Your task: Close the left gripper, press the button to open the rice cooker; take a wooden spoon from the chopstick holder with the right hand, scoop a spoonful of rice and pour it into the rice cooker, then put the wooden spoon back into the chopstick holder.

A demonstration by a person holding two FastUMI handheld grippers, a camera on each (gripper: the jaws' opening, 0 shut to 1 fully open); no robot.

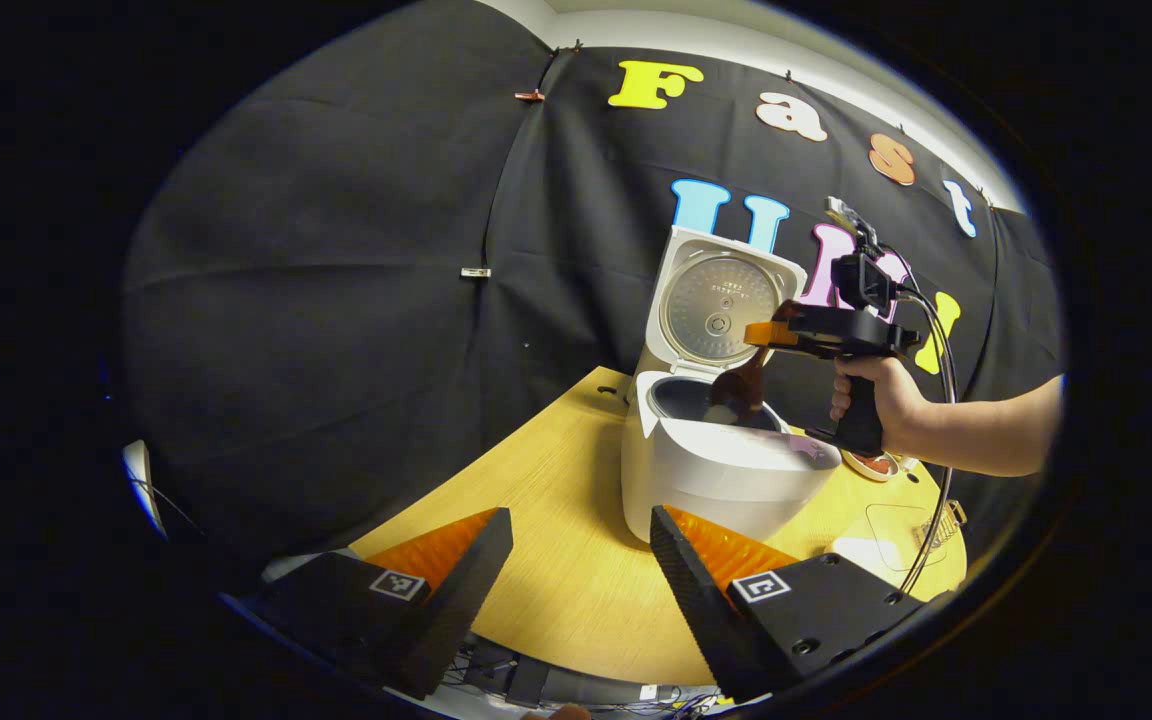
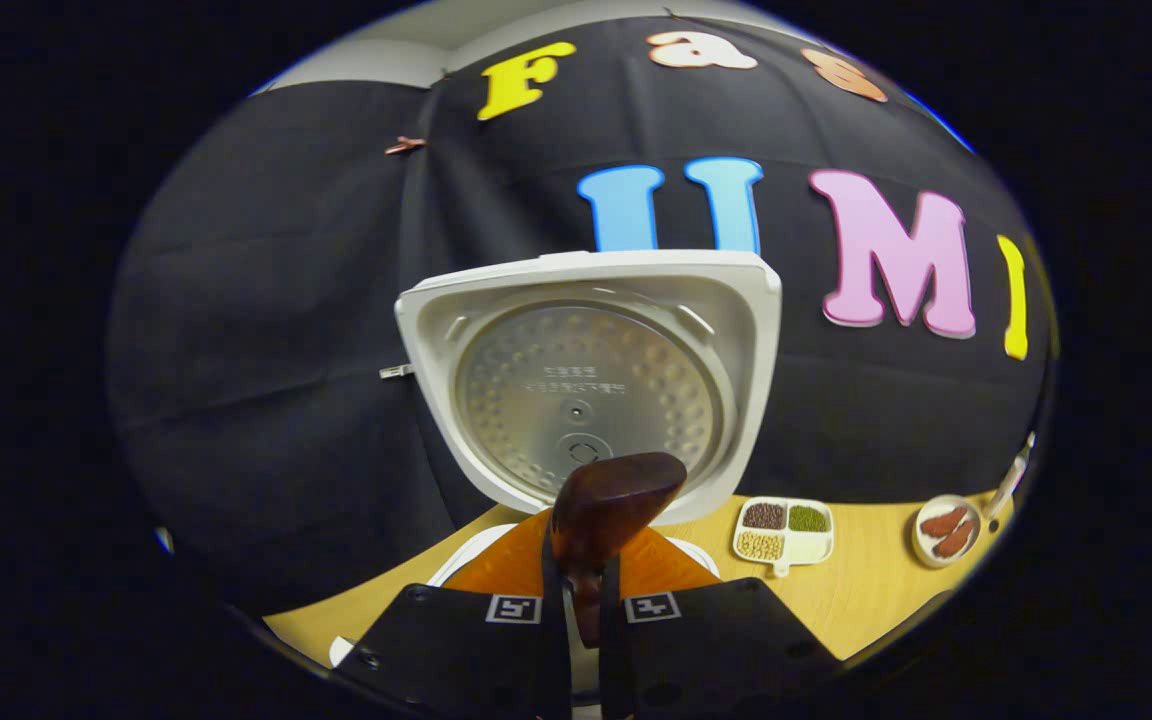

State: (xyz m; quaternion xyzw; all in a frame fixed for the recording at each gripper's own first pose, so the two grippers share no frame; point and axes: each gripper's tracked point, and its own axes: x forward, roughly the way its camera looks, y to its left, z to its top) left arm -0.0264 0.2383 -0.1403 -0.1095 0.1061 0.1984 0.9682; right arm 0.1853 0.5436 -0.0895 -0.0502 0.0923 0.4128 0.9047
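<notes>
Two grippers are at work over a light wooden surface (image 1: 576, 560). The left gripper (image 1: 581, 545) hangs low near the front of the surface with its jaws spread wide and nothing between them, a little short of the white rice cooker (image 1: 726, 470). The cooker's lid (image 1: 721, 300) stands upright and open, its round metal inner plate facing forward, and the dark pot (image 1: 696, 400) below is exposed.

In the left gripper view, the right gripper (image 1: 761, 335), held by a hand (image 1: 881, 400), reaches over the cooker from the right. Its jaws are clamped on the handle of a dark brown wooden spoon (image 2: 606, 510), whose bowl tips downward into the pot opening; something pale sits at the spoon's bowl, probably rice, though it is too small to be sure. In the right gripper view, the spoon's rounded end rises just in front of the lid.

Behind the cooker to the right lie a white divided tray (image 2: 784, 530) of grains and beans, and a small round dish (image 2: 946, 530) with reddish pieces.
</notes>
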